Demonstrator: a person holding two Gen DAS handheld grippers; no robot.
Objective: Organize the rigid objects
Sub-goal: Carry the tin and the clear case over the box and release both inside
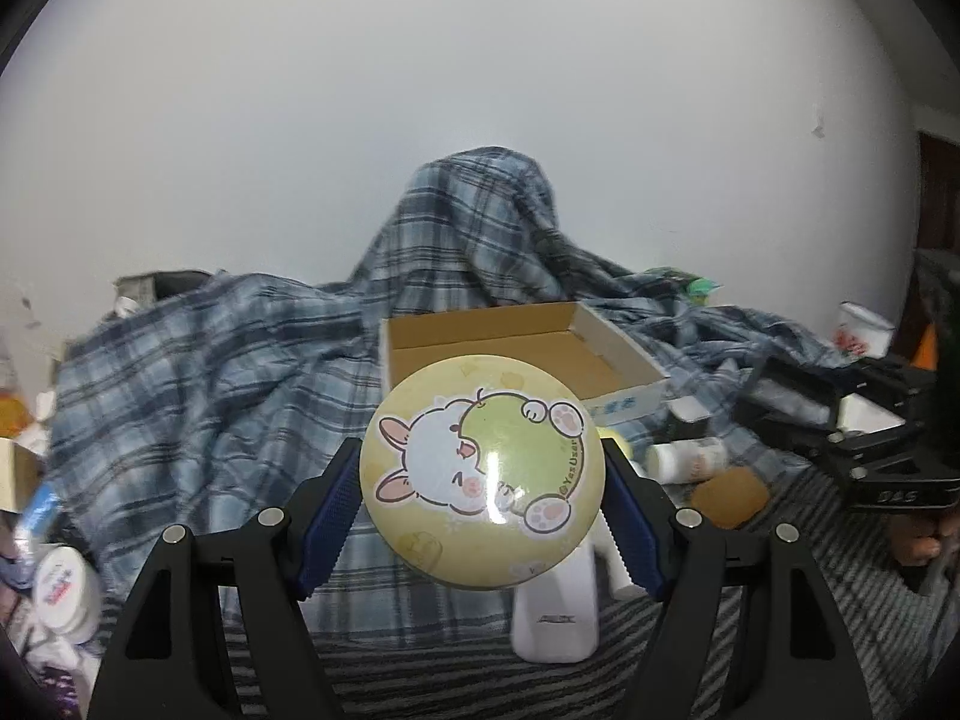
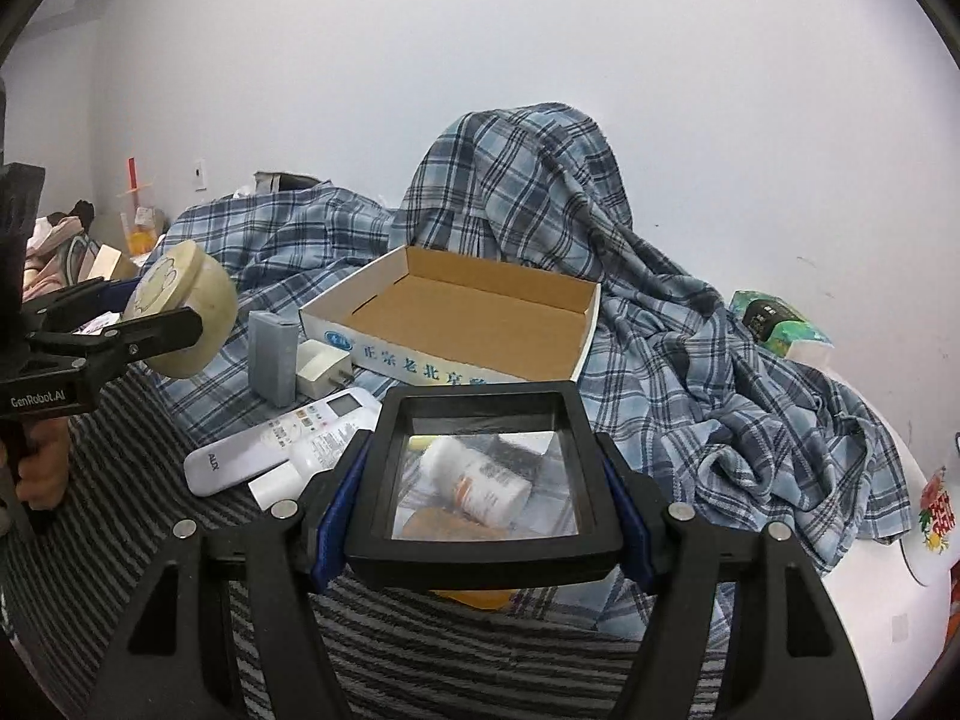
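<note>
Round tin (image 1: 480, 474), yellow with a cartoon rabbit on its lid, sits clamped between the blue pads of the left gripper (image 1: 480, 507), held up in the air in front of the cardboard box (image 1: 591, 354) and tipped so the lid faces the camera. From the right wrist view the same tin (image 2: 198, 306) hangs off to the left of the box (image 2: 480, 324), clear of the bedding. The box lies open and brown inside, resting on the blue plaid blanket (image 2: 690, 372).

Over on the other side, the right gripper (image 2: 480, 516) is closed on a black-framed magnifier (image 2: 480, 480), its frame squeezed between the two pads, held low just in front of the box's near wall. Through the lens a white bottle (image 2: 480, 489) shows, blurred.

Left of the box's near corner, a grey block (image 2: 273, 357) stands upright with a white charger plug (image 2: 321, 369) touching its side. Just in front of those, a white remote control (image 2: 282, 438) lies flat on the striped sheet (image 2: 120, 480). Right of the box, a green tissue pack (image 2: 780, 324) rests on the blanket's folds.
</note>
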